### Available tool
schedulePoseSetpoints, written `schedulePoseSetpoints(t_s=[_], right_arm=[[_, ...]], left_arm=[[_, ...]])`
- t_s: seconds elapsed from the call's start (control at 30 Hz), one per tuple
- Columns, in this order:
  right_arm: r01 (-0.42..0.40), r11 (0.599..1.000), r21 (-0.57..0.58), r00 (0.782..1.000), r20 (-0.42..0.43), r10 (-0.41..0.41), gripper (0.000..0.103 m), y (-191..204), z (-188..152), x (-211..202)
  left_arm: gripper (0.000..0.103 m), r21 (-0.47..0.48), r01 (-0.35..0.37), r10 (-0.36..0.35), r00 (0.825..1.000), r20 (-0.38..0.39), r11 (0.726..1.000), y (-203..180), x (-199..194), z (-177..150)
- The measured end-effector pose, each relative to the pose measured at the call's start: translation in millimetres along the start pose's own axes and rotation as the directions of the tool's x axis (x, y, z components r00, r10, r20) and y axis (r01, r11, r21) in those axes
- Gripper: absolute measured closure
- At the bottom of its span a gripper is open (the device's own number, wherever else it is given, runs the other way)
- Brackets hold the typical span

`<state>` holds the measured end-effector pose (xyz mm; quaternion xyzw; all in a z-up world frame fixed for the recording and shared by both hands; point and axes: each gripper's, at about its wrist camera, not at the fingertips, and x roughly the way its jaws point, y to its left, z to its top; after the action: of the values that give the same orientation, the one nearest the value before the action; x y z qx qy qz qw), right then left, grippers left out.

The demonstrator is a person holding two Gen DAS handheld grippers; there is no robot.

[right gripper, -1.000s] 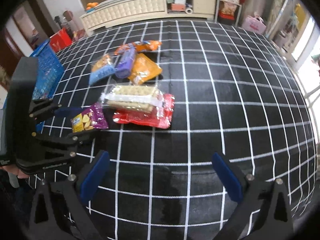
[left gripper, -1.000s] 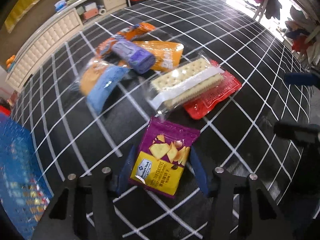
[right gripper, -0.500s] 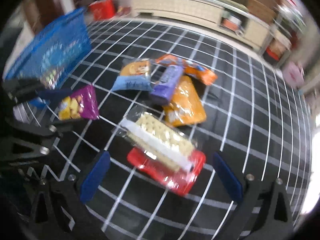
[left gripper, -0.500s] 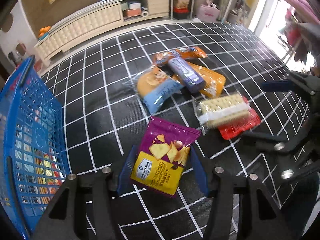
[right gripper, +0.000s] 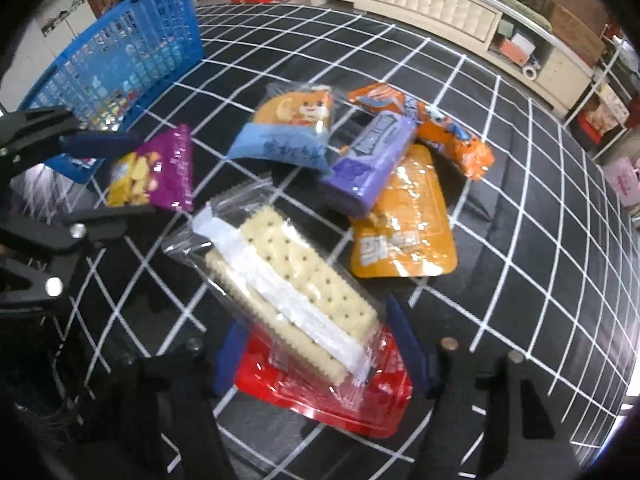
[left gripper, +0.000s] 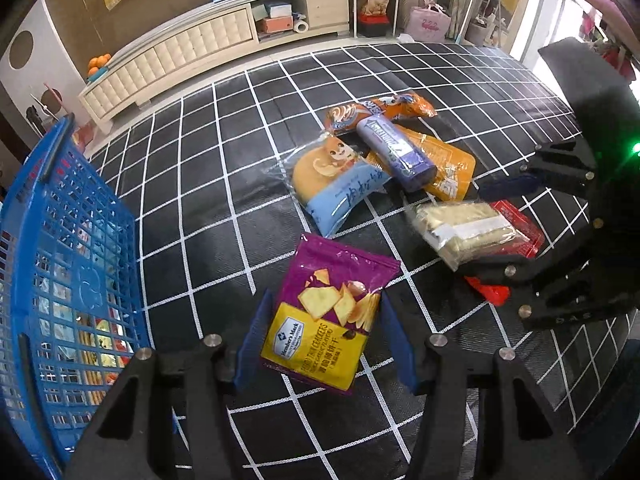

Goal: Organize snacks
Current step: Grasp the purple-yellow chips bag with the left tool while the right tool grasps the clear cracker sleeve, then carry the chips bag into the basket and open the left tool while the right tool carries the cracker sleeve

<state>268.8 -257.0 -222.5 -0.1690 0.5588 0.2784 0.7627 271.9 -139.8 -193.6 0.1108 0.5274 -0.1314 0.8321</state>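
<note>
Though half under the cracker pack (right gripper: 288,292), red packet (right gripper: 340,404) visible.

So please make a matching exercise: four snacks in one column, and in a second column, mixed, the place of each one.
Column 1
1. purple cracker bag
2. clear cracker pack
3. purple roll
4. red packet

Column 2
a. under the clear cracker pack
b. between the fingers of the left gripper
c. on top of the orange pouch
d. between the fingers of the right gripper

Pairs: 1-b, 2-d, 3-c, 4-a
</note>
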Motion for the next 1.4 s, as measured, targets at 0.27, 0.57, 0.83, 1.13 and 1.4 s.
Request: schedulePoseSetpoints(t_s=[0.27, 0.57, 0.83, 1.13, 1.4], right_arm=[[0.039, 0.999, 0.031, 0.997, 0.067, -0.041, 0.045, 13.2, -1.9, -18.2], [0.113, 0.992, 0.056, 0.978, 0.168, -0.121, 0.048, 30.2, -4.4, -84.2], [0.116, 0.991, 0.062, 0.96, 0.25, -0.128, 0.047, 68.6, 11.9, -141.8], [0.098, 0.995, 0.028, 0.936, 0.335, -0.102, 0.047, 122.2, 46.7, -178.7], [0.069, 0.997, -0.02, 0.938, 0.342, -0.058, 0.047, 160.4, 75.7, -169.5]], left_arm=[[0.05, -0.021, 0.016, -0.016, 1.0, 0.019, 1.0, 2.4, -14.0, -7.6], [0.05, -0.036, 0.022, -0.018, 0.993, 0.118, 0.999, 10.5, -75.2, -14.6], [0.05, -0.062, 0.066, -0.053, 0.979, 0.196, 0.996, 39.8, -151.2, -32.7], [0.05, -0.114, 0.003, 0.024, 0.971, 0.237, 0.993, 106.4, -207.0, -50.3], [0.05, -0.158, -0.016, 0.051, 0.976, 0.213, 0.987, 157.4, -208.9, -58.0]])
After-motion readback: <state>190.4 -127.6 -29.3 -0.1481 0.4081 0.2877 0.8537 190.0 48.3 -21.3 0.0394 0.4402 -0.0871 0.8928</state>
